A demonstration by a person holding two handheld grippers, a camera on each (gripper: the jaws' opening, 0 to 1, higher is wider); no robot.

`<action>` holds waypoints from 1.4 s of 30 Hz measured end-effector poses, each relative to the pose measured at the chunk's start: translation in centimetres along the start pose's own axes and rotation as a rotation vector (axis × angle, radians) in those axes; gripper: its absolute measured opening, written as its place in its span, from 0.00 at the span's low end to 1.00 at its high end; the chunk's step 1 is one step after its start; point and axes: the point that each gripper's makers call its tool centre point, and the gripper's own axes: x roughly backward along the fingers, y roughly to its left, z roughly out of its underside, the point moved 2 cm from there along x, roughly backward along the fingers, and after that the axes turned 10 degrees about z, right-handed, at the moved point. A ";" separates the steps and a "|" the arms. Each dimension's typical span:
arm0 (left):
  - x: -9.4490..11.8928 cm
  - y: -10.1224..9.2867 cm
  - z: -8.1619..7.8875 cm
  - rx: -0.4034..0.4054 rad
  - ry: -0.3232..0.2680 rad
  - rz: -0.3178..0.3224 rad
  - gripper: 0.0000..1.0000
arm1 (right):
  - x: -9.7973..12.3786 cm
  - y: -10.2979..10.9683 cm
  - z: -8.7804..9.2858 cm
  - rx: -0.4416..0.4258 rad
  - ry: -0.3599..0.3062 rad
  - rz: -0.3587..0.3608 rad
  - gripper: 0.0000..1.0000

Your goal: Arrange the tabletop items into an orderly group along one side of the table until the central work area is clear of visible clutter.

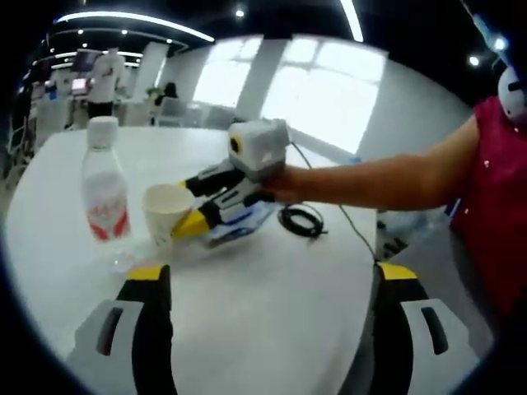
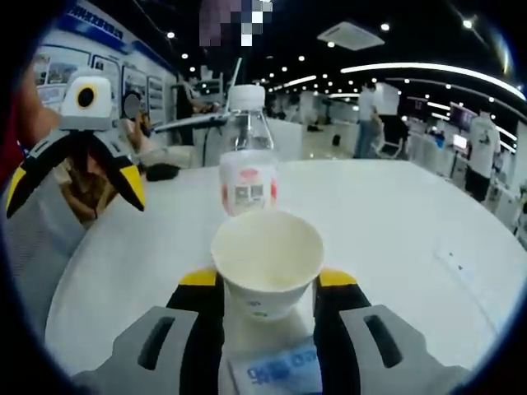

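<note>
The right gripper (image 2: 268,284) clasps a paper cup (image 2: 267,259) before a water bottle (image 2: 247,156) whose red-and-white label is unreadable. The left gripper (image 1: 268,276) hovers wide apart, empty, over the white table (image 1: 272,304).

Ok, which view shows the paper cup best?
The right gripper view: the cup sits centered between that gripper's jaws, its open mouth facing the camera. The left gripper view shows the cup smaller, beside the bottle.
</note>
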 end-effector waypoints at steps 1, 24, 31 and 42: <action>0.0 0.0 0.0 0.000 0.000 0.000 0.99 | 0.0 0.0 0.0 -0.002 0.001 0.001 0.43; 0.0 -0.9 -0.5 -0.014 -0.029 -0.007 0.99 | 3.3 1.0 -0.5 -0.021 0.003 0.076 0.84; 0.2 -1.4 -1.3 -0.032 -0.048 -0.022 0.99 | 5.1 2.6 -0.3 0.003 0.031 0.101 0.93; 1.1 -2.2 -2.8 -0.070 -0.093 -0.065 0.99 | 10.9 4.7 -3.8 -0.007 -0.039 0.217 0.97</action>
